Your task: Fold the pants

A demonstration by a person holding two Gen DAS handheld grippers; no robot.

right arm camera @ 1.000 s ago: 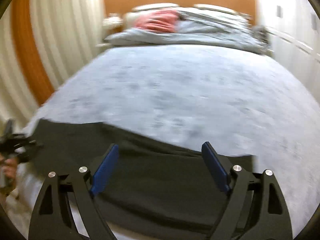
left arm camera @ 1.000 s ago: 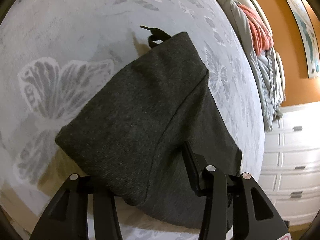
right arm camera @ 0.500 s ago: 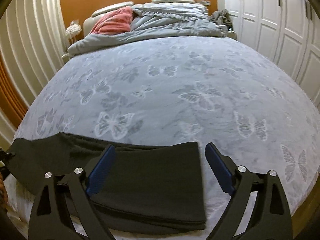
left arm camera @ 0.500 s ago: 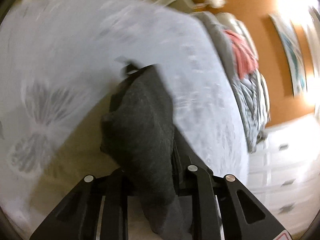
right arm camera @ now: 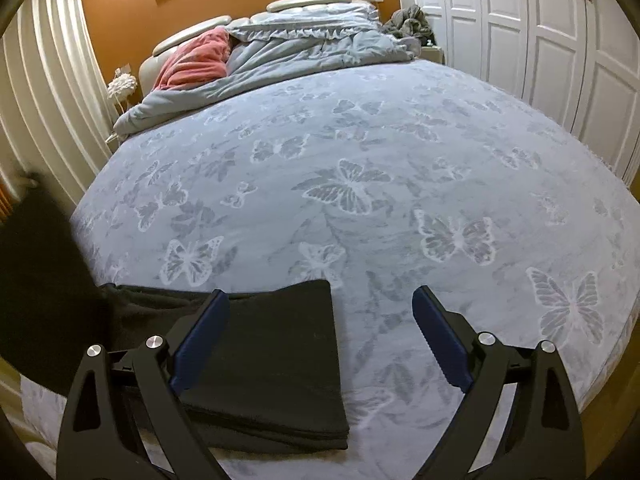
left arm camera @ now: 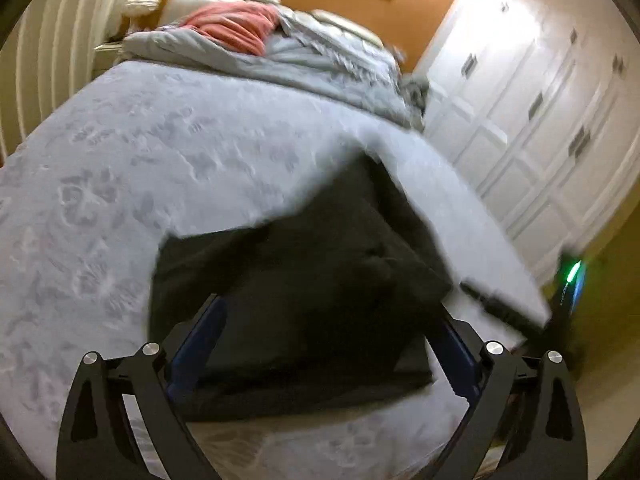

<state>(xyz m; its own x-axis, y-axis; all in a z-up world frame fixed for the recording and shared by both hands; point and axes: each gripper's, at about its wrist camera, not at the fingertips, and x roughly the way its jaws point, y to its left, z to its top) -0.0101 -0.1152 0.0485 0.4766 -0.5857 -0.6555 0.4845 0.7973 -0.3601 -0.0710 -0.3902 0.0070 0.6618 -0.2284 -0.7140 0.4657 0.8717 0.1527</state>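
My left gripper (left arm camera: 324,344) is opening wide above the near part of the pants (left arm camera: 296,280), its pads off the cloth; the blur hides how the top layer sits, so I judge the fold could slump or spring back from here. My right gripper (right arm camera: 320,340) is spread wide and empty too, low over the bed (right arm camera: 360,184), with the folded stack's right edge between its fingers, most of the pants running near-left; dipping could snag that edge and drag the layers apart.
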